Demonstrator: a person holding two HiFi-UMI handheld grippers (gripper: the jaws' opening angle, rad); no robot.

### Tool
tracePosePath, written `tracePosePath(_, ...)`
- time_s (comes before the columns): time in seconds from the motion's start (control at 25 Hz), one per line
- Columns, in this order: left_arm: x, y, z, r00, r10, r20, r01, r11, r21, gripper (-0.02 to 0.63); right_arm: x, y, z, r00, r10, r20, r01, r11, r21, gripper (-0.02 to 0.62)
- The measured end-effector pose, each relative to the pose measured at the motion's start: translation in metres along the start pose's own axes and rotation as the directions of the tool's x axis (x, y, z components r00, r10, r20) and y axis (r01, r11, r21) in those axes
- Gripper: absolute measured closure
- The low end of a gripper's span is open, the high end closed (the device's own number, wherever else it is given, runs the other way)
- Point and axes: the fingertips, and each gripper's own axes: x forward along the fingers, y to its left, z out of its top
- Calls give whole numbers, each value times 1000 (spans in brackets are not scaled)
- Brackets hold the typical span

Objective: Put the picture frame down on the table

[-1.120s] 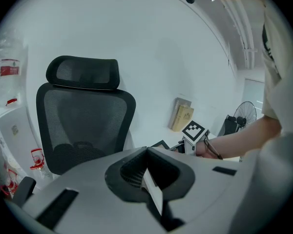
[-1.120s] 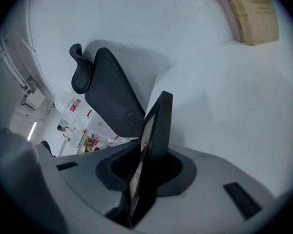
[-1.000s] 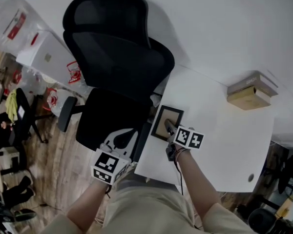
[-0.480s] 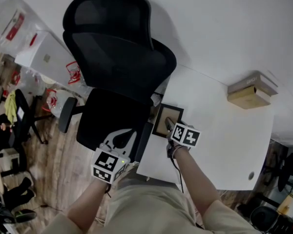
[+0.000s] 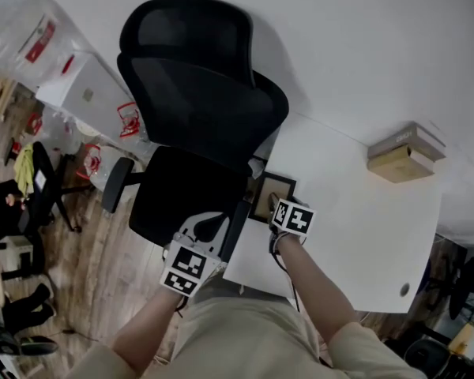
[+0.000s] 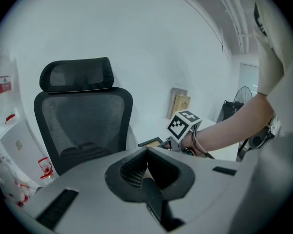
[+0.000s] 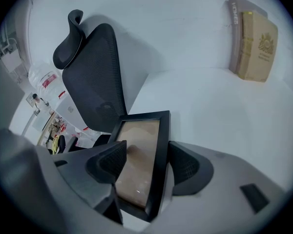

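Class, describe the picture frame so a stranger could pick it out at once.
Find the white table beside the black office chair. At the table's edge nearest the chair lies the picture frame, between the right gripper's jaws, which have just been opening. Unlike the stacked books by the wall, it is a black border around a tan picture.

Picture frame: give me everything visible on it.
The picture frame is a rectangle with a black border around a glossy tan-brown pane. It appears to lie flat, face up, on the white table, near the edge by the office chair. The right gripper straddles it; its jaws have just been opening, and the pads do not seem to press it.
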Motion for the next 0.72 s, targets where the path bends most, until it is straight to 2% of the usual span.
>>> tracePosePath(0.2, -11, -7, 10, 1000, 2, 25, -1, 999, -33, 584, -5, -6, -6, 999, -27, -23, 27, 1000, -8, 311)
tracePosePath(0.32, -18, -10, 20, 999, 14, 42, -13, 1000, -20, 584, -14, -12, -5, 1000, 5, -25, -4, 1000, 24, 311)
tracePosePath(0.4, -24, -13, 26, 998, 23, 54, -22, 1000, -5, 584, -24, -13, 0, 1000, 25, -16, -25, 1000, 2, 311)
tracePosePath(0.6, -45, -17, 48, 995, 51, 88, -54, 998, 42, 584, -66, -3, 27, 994, 86, 65, -81, 993, -86, 345)
tracePosePath(0.72, -60, -17, 67, 989, 74, 131, -83, 994, 67, 584, -102, 11, 53, 975, 166, 148, -146, 980, -133, 368)
